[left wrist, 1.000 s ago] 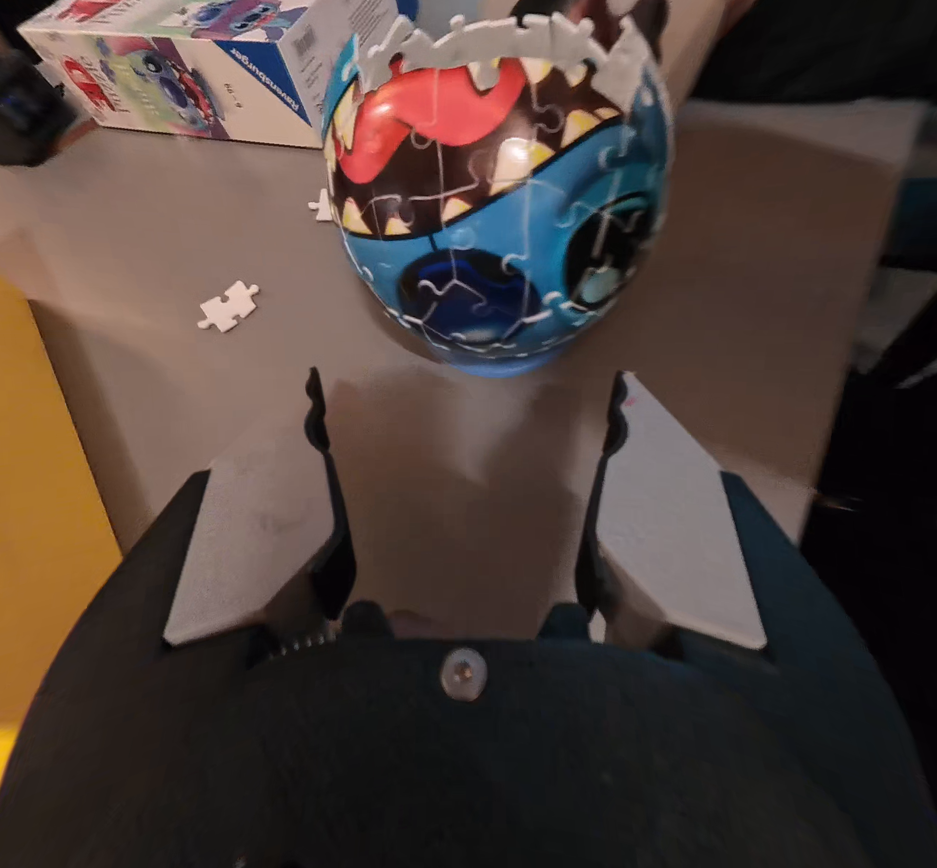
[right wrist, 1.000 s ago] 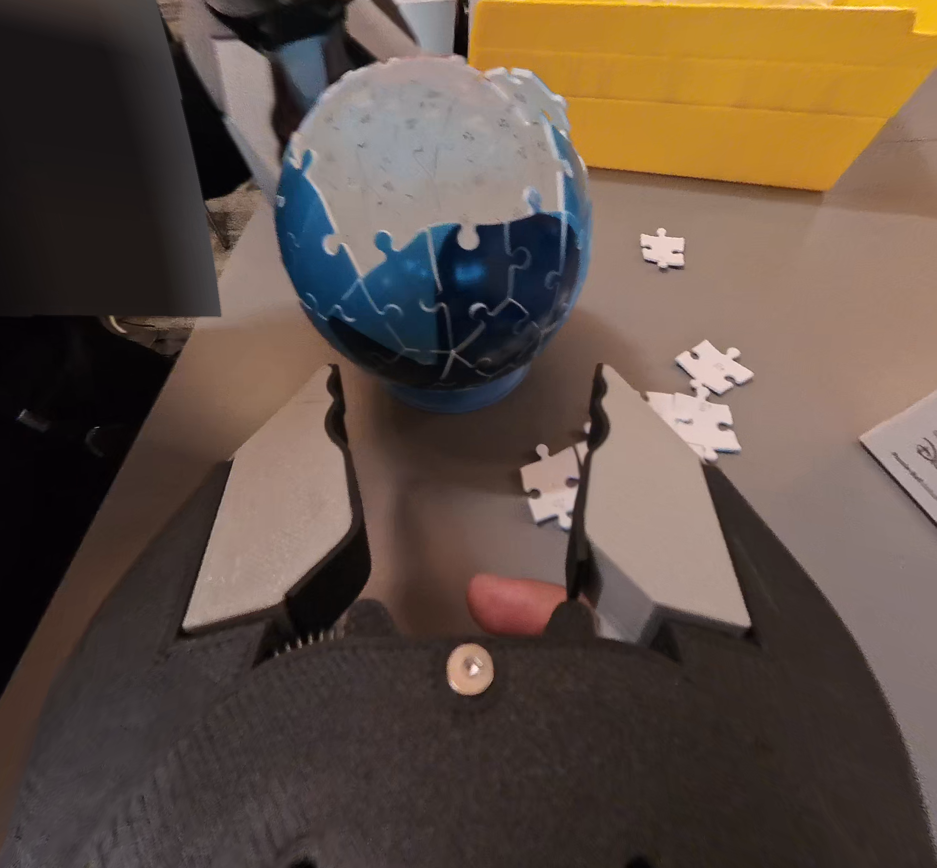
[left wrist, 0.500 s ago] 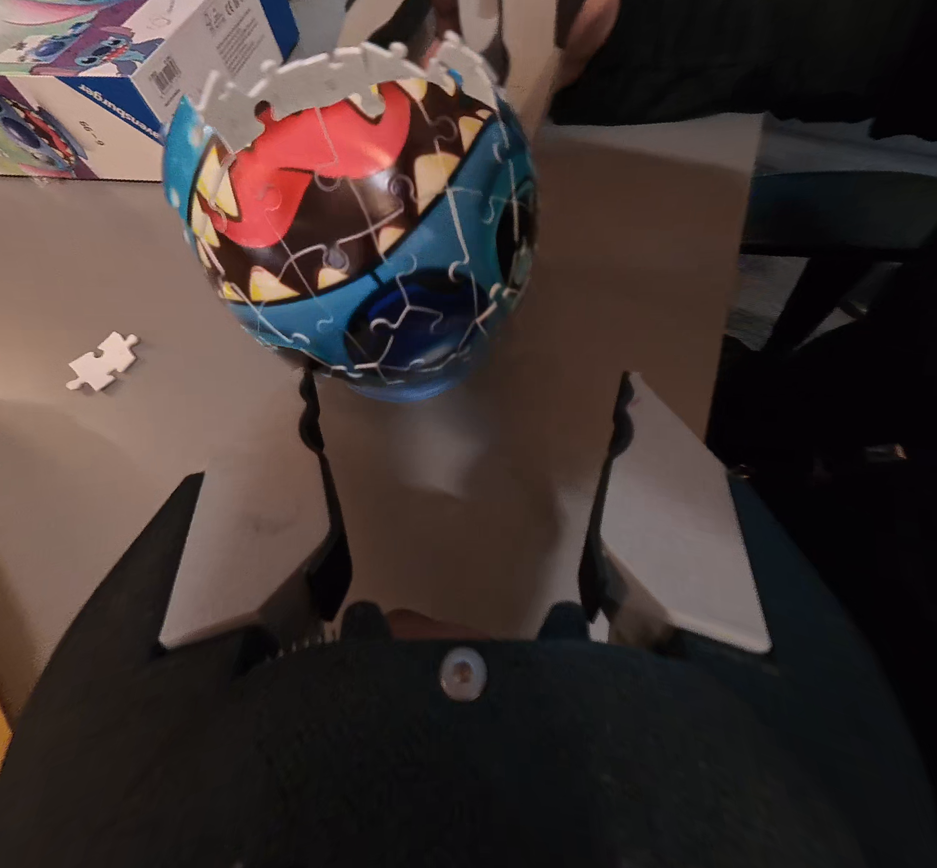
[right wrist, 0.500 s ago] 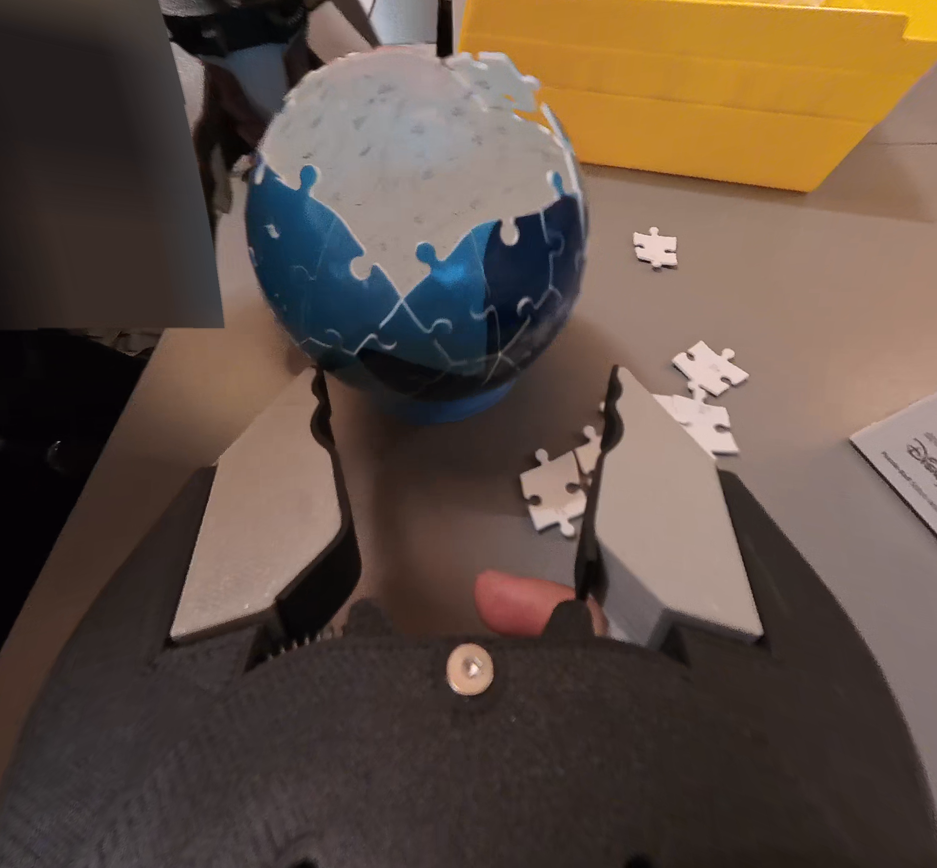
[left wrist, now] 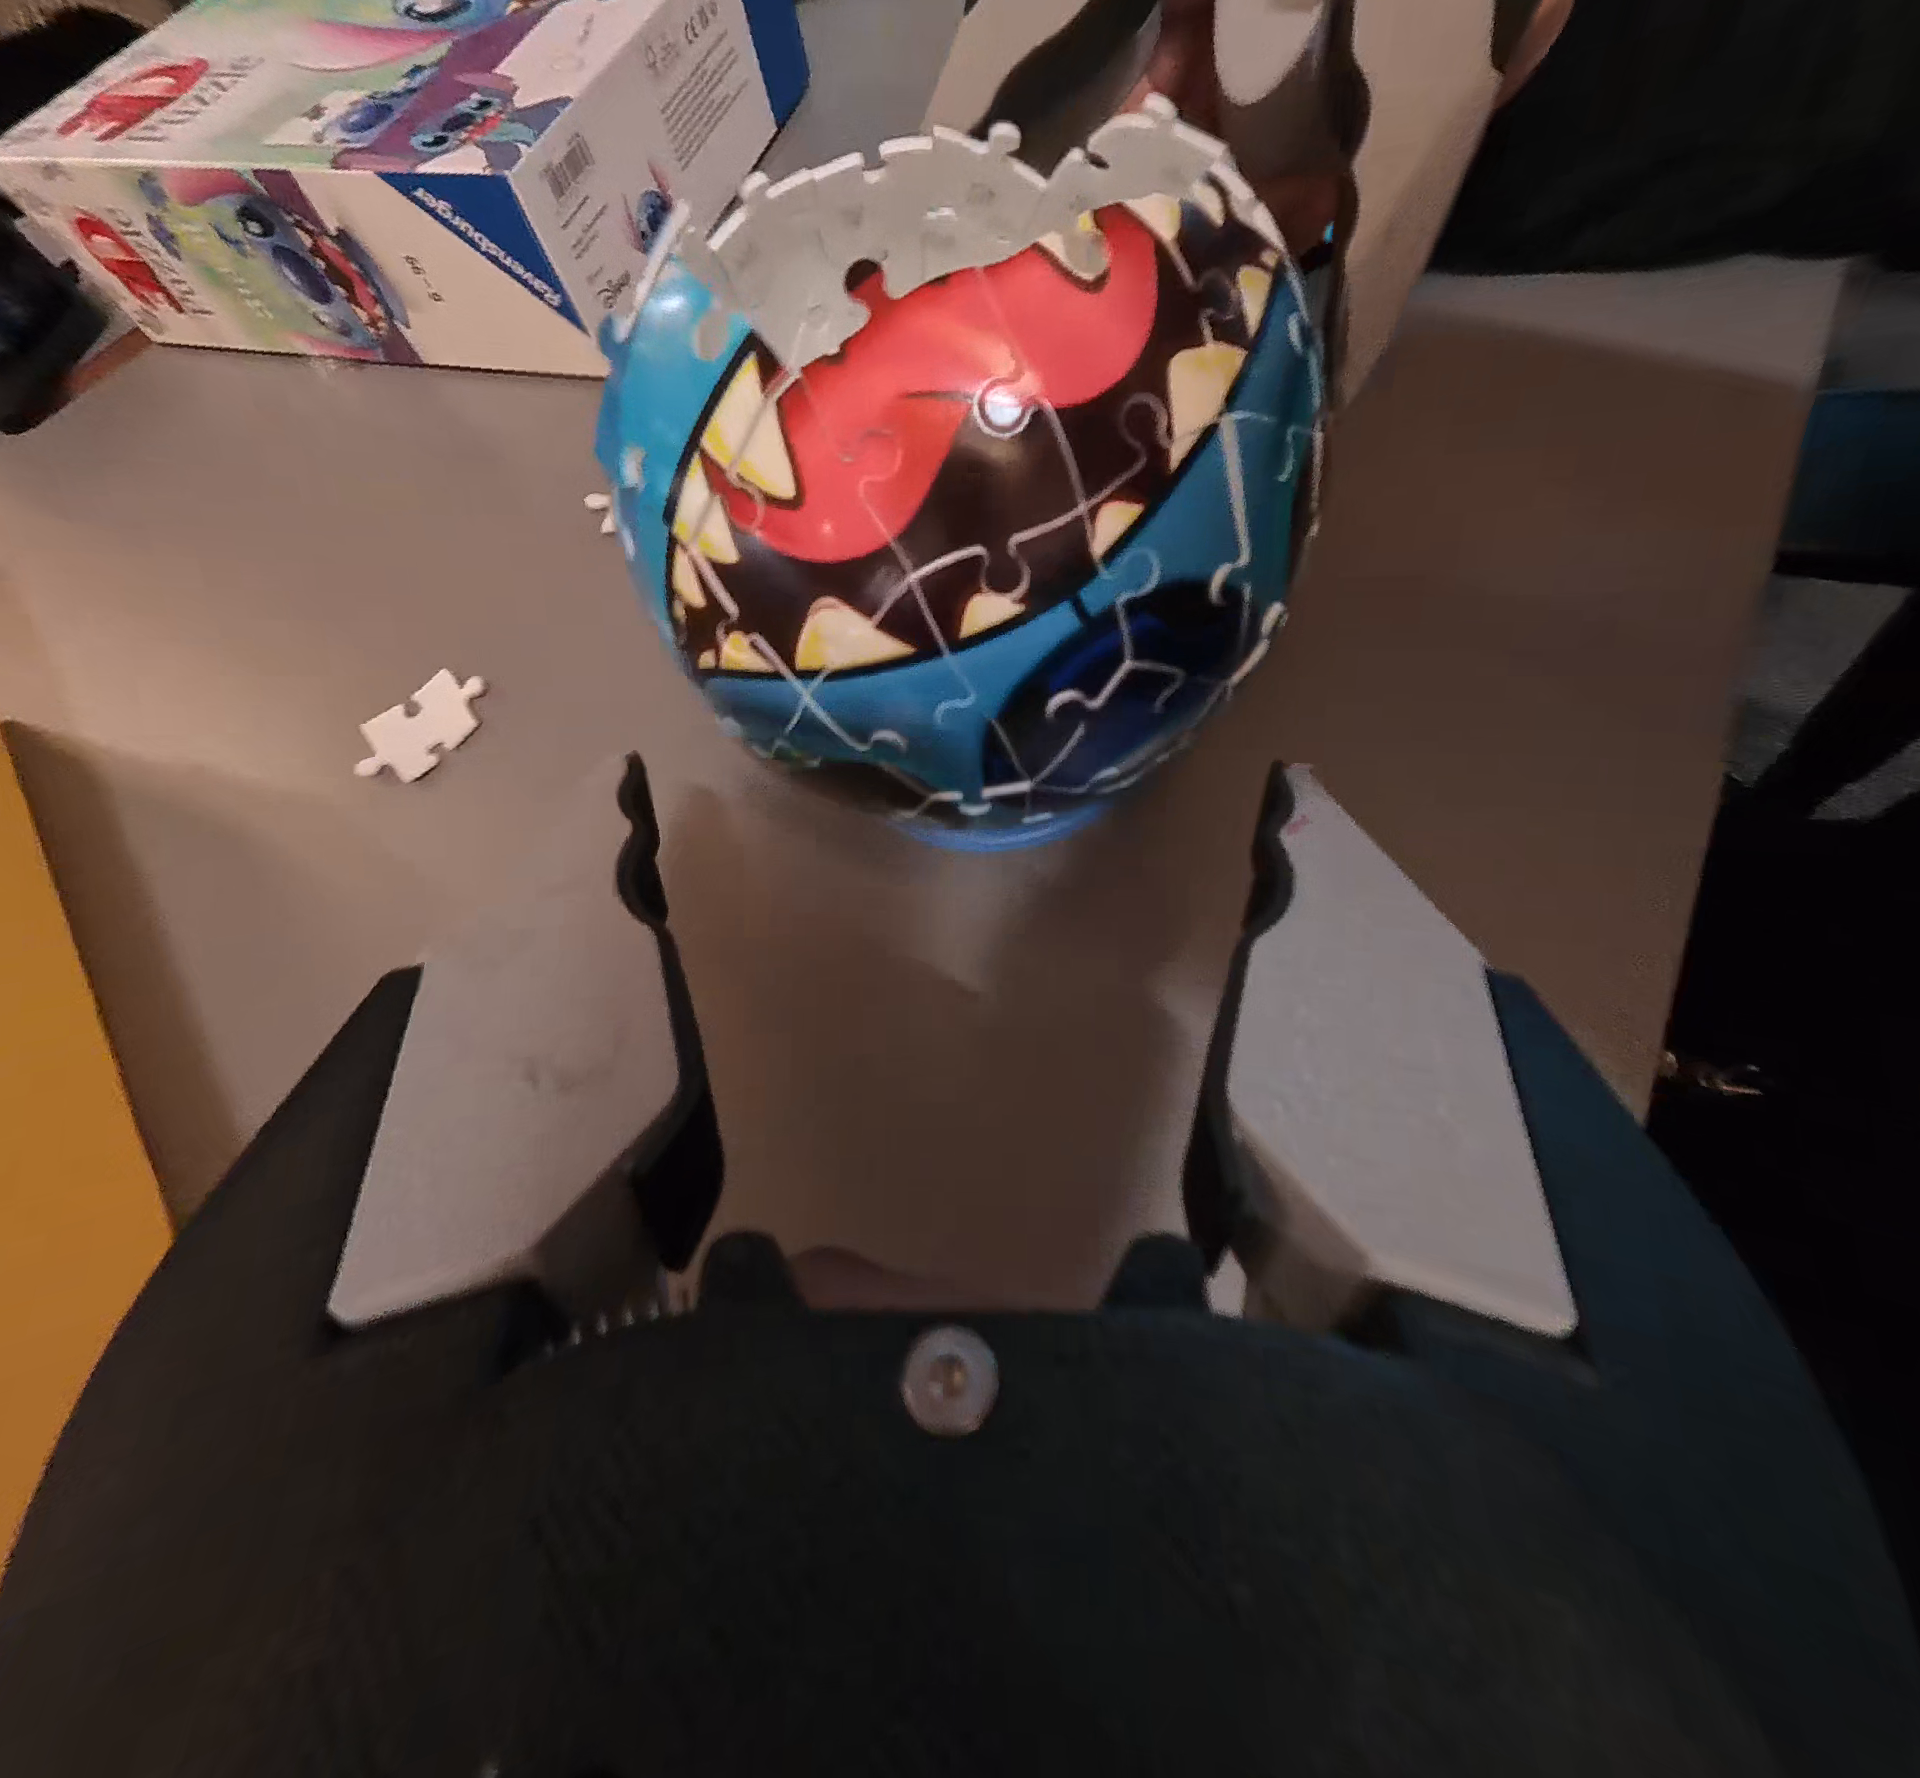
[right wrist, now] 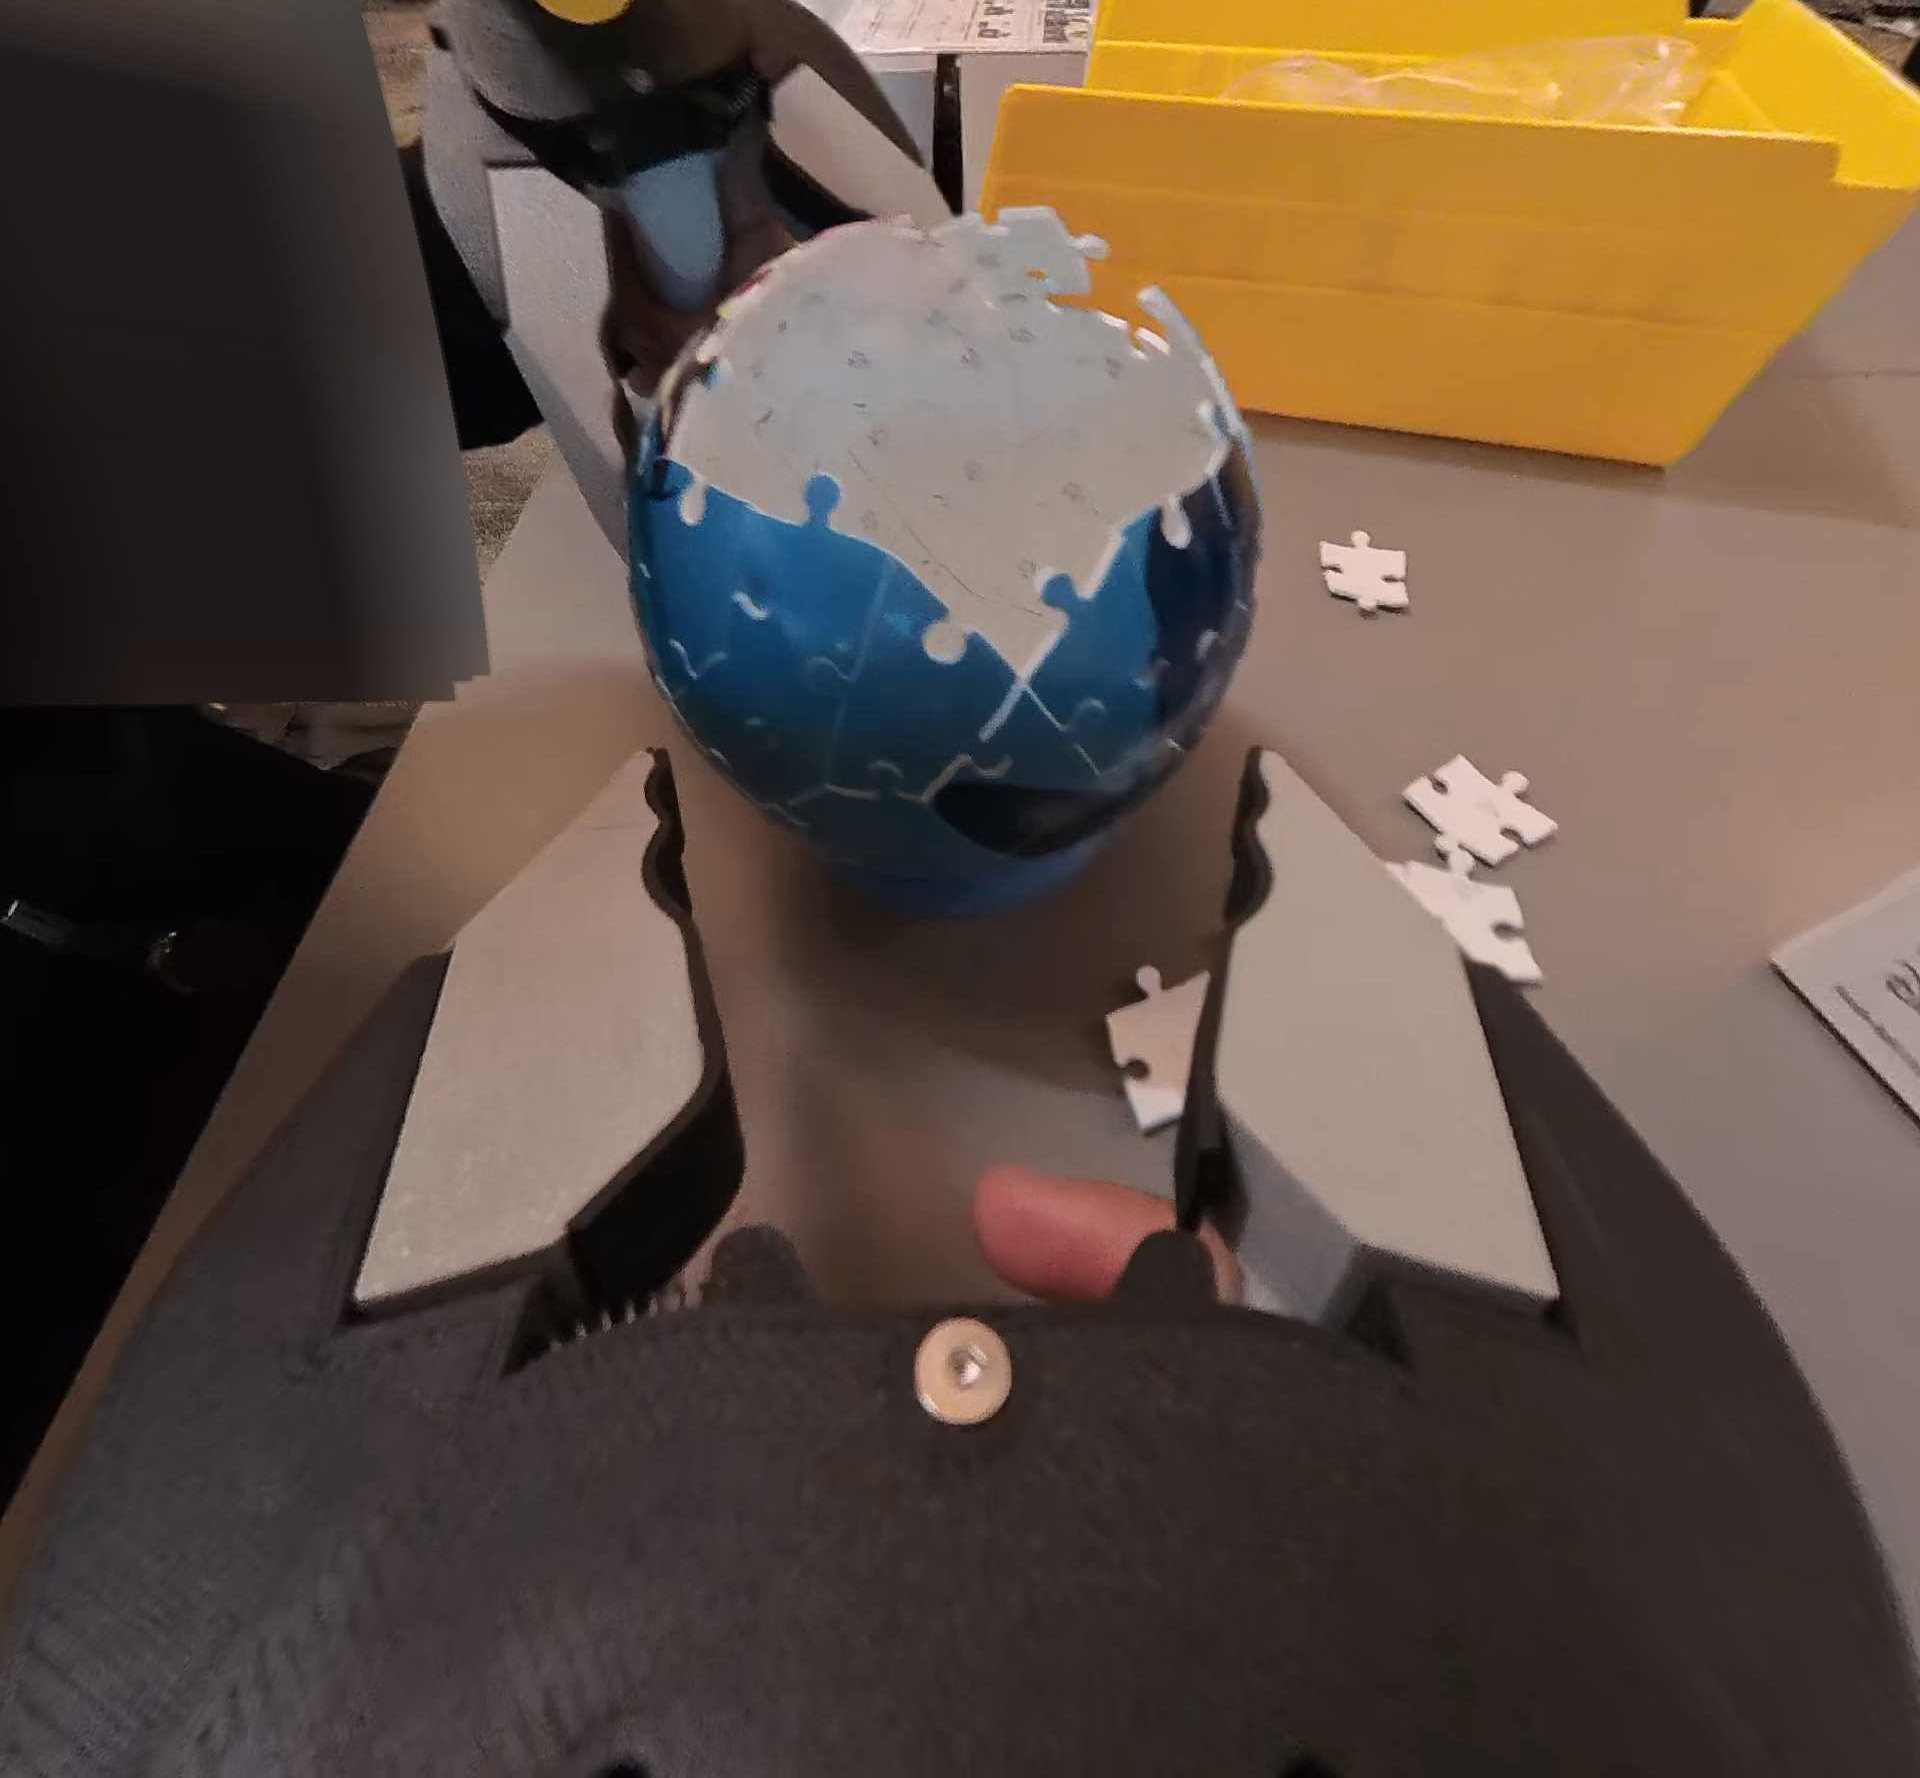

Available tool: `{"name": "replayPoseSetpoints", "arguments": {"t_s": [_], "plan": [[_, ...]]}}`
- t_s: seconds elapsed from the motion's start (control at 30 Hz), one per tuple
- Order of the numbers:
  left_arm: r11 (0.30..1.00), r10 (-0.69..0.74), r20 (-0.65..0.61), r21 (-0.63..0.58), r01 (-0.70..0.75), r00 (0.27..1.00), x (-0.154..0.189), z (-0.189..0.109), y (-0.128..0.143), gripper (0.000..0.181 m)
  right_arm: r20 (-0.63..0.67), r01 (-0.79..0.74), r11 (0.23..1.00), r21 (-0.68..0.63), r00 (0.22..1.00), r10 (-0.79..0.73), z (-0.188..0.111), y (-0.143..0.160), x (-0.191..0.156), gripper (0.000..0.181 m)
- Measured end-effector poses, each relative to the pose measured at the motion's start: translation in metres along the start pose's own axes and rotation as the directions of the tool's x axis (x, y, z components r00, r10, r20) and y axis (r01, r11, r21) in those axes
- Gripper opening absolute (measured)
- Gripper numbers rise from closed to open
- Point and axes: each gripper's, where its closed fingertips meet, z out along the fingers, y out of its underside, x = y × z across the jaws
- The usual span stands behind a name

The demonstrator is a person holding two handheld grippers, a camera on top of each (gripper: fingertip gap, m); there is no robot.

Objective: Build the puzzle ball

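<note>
Both empty and spread wide: left gripper (left wrist: 951, 819) and right gripper (right wrist: 951, 803). Between them at frame centre, unfinished puzzle ball (left wrist: 966, 502) on the grey table (left wrist: 260, 565). Loose pieces (right wrist: 1475, 809) right of frame.

From my left wrist view the puzzle ball (left wrist: 966, 523) at centre frame shows a red tongue, cream teeth on black and bright blue below, with a pale grey jagged rim; the box (left wrist: 416, 159) at upper left is white, blue and green. My right view shows the ball's plain blue side and pale grey inside, white loose pieces (right wrist: 1475, 809) on the grey tabletop (right wrist: 1662, 689), and a yellow bin (right wrist: 1455, 211) at upper right.
</note>
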Motion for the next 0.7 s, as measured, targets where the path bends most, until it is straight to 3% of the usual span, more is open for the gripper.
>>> {"name": "replayPoseSetpoints", "arguments": {"t_s": [0.2, 0.37, 0.5, 0.7], "plan": [[0.999, 0.022, -0.009, -0.036, -0.023, 1.000, 0.012, 0.013, 0.003, 0.116, -0.010, 0.011, 1.000, -0.007, 1.000, -0.011, 0.011, -0.002, -0.001, 0.104], [0.998, 0.026, -0.029, -0.052, -0.027, 0.999, 0.035, -0.005, 0.010, 0.117, -0.041, -0.015, 1.000, -0.017, 0.999, 0.014, -0.002, 0.006, 0.015, 0.107], [0.999, 0.017, -0.094, -0.029, -0.020, 0.995, 0.058, -0.020, 0.010, 0.111, -0.062, -0.036, 0.999, -0.009, 0.997, 0.035, -0.009, 0.009, 0.023, 0.100], [1.000, -0.018, -0.049, -0.014, 0.018, 0.999, 0.045, -0.033, 0.009, 0.110, -0.128, 0.027, 0.998, -0.062, 0.991, -0.035, -0.024, 0.013, 0.031, 0.094]]}}
